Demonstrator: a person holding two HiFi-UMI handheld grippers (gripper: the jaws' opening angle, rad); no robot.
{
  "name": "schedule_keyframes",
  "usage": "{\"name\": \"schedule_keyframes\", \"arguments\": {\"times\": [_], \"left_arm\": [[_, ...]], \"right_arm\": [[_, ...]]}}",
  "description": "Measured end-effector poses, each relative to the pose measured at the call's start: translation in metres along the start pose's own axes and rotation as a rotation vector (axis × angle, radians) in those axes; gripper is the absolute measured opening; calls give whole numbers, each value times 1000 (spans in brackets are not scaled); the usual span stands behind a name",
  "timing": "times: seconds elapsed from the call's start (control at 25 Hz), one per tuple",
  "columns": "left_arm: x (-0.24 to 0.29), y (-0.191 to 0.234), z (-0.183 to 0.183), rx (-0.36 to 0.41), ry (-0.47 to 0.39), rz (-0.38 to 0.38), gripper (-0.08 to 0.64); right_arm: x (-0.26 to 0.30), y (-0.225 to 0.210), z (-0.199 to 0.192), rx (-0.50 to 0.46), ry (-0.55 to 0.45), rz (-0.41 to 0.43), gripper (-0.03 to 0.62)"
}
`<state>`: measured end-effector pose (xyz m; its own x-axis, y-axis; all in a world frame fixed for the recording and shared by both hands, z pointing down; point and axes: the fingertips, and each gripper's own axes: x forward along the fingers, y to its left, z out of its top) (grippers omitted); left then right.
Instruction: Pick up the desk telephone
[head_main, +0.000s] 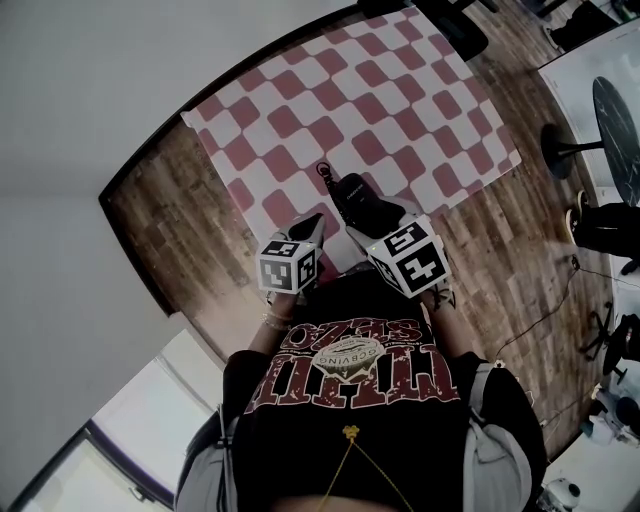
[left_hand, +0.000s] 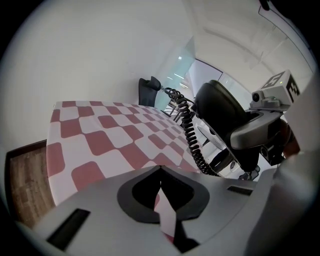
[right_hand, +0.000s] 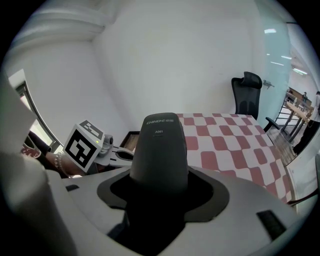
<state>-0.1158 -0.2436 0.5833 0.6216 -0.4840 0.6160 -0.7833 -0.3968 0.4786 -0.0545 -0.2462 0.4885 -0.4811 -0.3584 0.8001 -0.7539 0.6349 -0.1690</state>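
The telephone handset (right_hand: 160, 150), dark grey, is gripped in the right gripper (right_hand: 159, 187), whose jaws are closed against its two sides low on the body. It is held clear above the near edge of the red-and-white checked tablecloth (head_main: 400, 90). Its long axis is carried in line with the jaws, pointing away from the person and across the cloth toward its far side.

A black coiled cord (left_hand: 190, 132) is seen hanging from the handset down toward the cloth. The telephone's base is not shown in any view, so where the cord ends cannot be told.

The left gripper (left_hand: 161, 192) is held just beside the handset, on its left, over the same near edge of the cloth. Its jaws are drawn almost together, with only a thin slit left through which the checks show, and nothing is held between them.

The right gripper is thus judged to be the one on which any further lift depends. The cord is the thing most likely to drag.

On the handset's back "CHINO-E" is printed, followed by small characters too fine to read, with "A081" beneath. Beyond the far side of the cloth a black office chair (right_hand: 246, 92) stands.
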Motion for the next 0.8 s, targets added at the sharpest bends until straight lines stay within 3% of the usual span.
{"name": "schedule_keyframes", "arguments": {"times": [0.8], "left_arm": [[1,5,-5,-26,-23,0,8]], "right_arm": [[-6,6,7,-43,-3,41,281]]}}
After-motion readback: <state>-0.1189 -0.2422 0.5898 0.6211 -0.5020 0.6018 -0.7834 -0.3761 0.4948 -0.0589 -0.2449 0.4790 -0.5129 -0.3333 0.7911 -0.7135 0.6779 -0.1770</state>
